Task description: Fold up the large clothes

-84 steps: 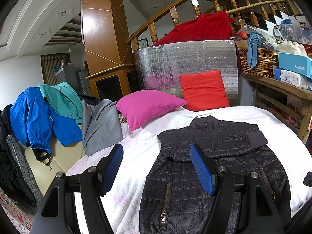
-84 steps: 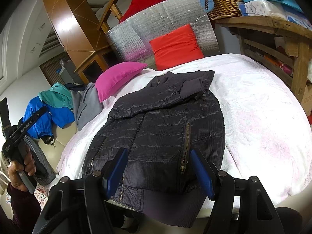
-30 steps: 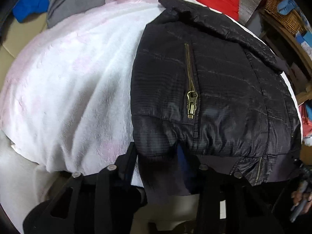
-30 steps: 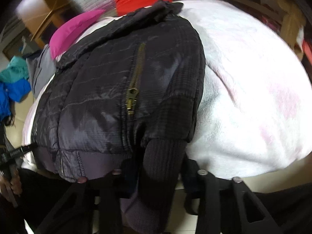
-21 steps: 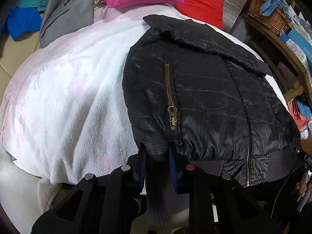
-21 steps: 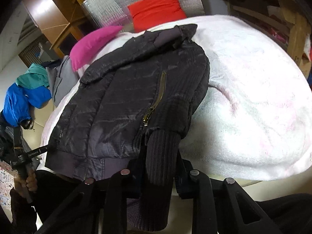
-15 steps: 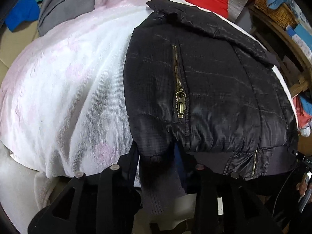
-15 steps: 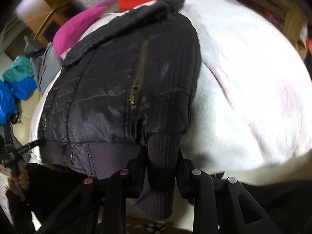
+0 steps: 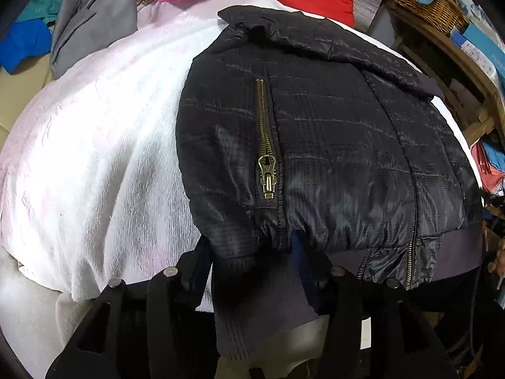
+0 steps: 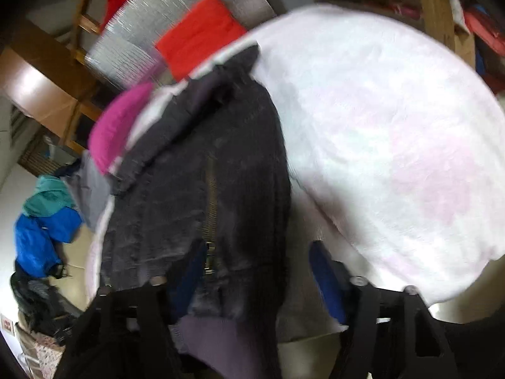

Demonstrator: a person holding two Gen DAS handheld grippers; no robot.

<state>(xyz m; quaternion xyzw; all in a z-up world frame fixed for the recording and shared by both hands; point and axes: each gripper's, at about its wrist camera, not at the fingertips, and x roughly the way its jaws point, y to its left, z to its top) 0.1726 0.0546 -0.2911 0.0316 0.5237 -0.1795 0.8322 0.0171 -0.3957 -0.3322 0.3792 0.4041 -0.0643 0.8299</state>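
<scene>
The left claw (image 9: 252,268) now has its fingers spread around the ribbed cuff (image 9: 258,303) at the bed's (image 9: 94,158) near edge — a half-second ago it pinched it. The right claw (image 10: 255,281) has spread too, letting go of the black jacket (image 9: 331,145) — both sleeves look placed, so the fold's next stage can begin.

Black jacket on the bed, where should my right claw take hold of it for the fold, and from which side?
Take the ribbed hem band at the black jacket's near corner, coming in level from the bed's near edge. The band seems to overhang that edge, so one finger of the right claw can probably slip underneath.
</scene>
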